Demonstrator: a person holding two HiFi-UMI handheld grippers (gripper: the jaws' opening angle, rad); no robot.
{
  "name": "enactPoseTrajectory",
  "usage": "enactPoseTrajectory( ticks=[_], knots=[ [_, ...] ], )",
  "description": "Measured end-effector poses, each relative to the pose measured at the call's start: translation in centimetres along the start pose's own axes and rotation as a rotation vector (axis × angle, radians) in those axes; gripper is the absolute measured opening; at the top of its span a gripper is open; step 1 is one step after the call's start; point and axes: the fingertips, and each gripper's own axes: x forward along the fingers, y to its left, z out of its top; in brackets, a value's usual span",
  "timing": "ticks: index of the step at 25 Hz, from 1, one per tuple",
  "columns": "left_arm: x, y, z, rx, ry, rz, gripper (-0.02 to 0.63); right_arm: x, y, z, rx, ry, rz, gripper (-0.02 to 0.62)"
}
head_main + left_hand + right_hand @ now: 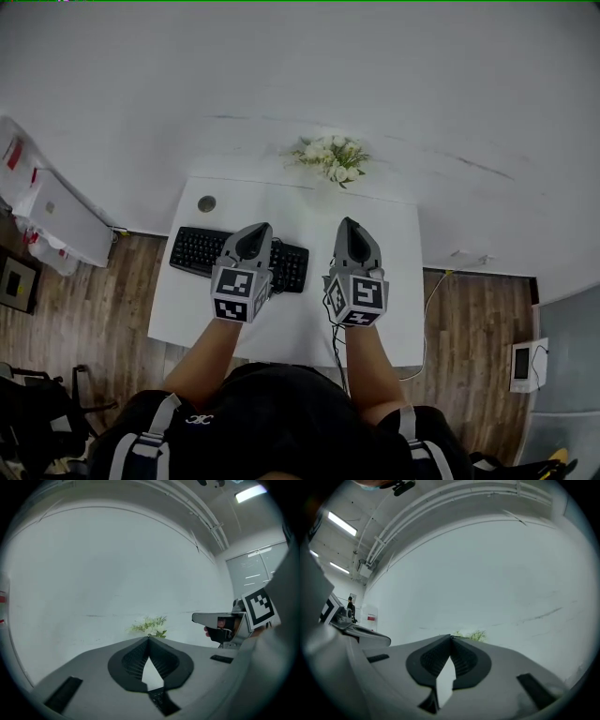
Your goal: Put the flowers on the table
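Over the smooth white table [398, 253], left gripper [258, 229] and right gripper [349, 223] are closed, empty; bushy flowers [330, 157] beyond.

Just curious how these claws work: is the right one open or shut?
Shut. In its own view, the right gripper has its jaw tips meeting, with nothing between them.

We face a plain white wall [281, 75]. Below it we see a wood-plank floor [103, 300], a white table [401, 281] set against the wall, and a strip light [251, 492] glowing on the ceiling.
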Motion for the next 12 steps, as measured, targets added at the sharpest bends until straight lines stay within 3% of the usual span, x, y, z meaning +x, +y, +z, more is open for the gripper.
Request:
enactPoseTrajectory(
  ticks=[12],
  knots=[
    [-0.2, -2.0, 1.4, -0.004, -0.029, -0.054, 0.002, -2.8, -1.4, 0.0, 0.012, 0.018, -0.082, 0.002]
  ],
)
